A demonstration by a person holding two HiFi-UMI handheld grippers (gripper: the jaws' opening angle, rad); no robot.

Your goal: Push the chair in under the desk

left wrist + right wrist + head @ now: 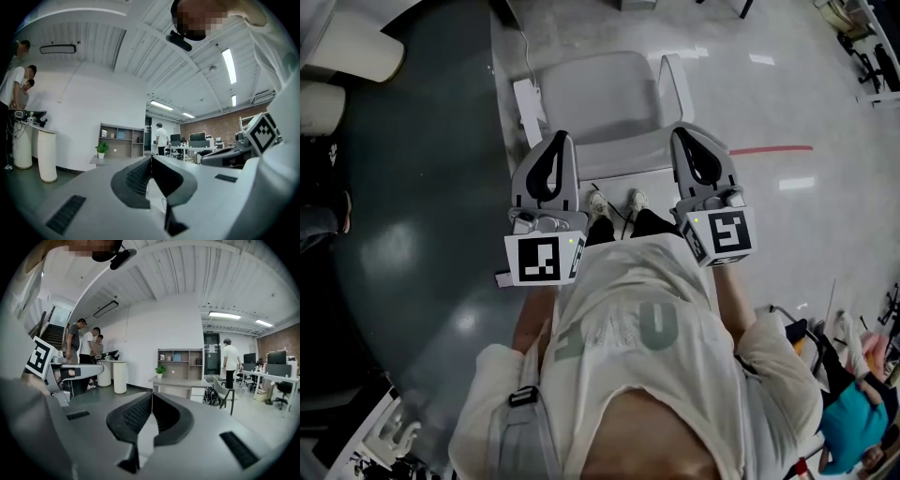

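Left gripper (560, 139), right gripper (682, 132), both clenched on nothing, side by side, white chair (600, 103) just ahead, grey desk (180, 379) beyond

Shelf unit (180, 364) against back wall, potted plant (160, 370) just left of it. Three people (90, 348) stand by white round column (120, 377).

The glossy floor (806, 103), pale beside a curved dark grey part, bears a white chair (600, 98) near that border, the person's shoes (598, 202) just beside it, and a red line (769, 149).
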